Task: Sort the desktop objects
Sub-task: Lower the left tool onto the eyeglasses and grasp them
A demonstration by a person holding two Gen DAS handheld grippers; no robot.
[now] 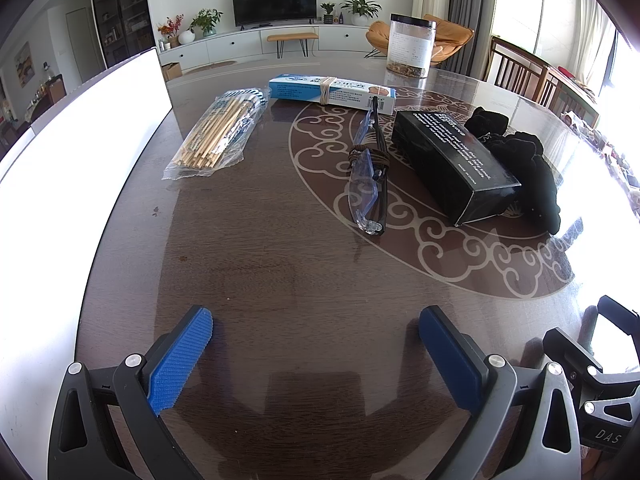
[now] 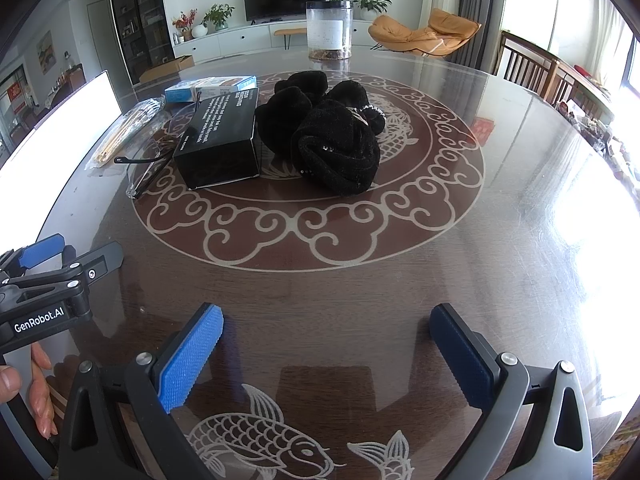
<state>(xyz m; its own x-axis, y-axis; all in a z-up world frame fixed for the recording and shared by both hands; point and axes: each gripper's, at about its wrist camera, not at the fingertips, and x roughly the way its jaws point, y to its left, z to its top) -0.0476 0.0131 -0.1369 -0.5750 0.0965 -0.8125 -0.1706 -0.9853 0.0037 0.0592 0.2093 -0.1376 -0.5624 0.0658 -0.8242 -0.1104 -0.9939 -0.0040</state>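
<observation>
On the dark round table lie a bag of wooden chopsticks point(image 1: 218, 134), a blue-white box point(image 1: 332, 92) bound with a rubber band, clear glasses point(image 1: 370, 172), a black box point(image 1: 454, 162) and a black fuzzy cloth point(image 1: 524, 160). In the right wrist view the black box point(image 2: 218, 140) lies left of the black cloth point(image 2: 332, 136), with the glasses point(image 2: 146, 168) and chopsticks point(image 2: 124, 128) further left. My left gripper point(image 1: 316, 328) is open and empty, near the table's front. My right gripper point(image 2: 326, 328) is open and empty, well short of the cloth.
A clear jar point(image 1: 410, 46) with a black lid stands at the table's far side. A white board point(image 1: 80, 152) lies along the left edge. Wooden chairs point(image 2: 532, 68) stand at the right. The left gripper's body point(image 2: 44, 280) shows at the right view's left edge.
</observation>
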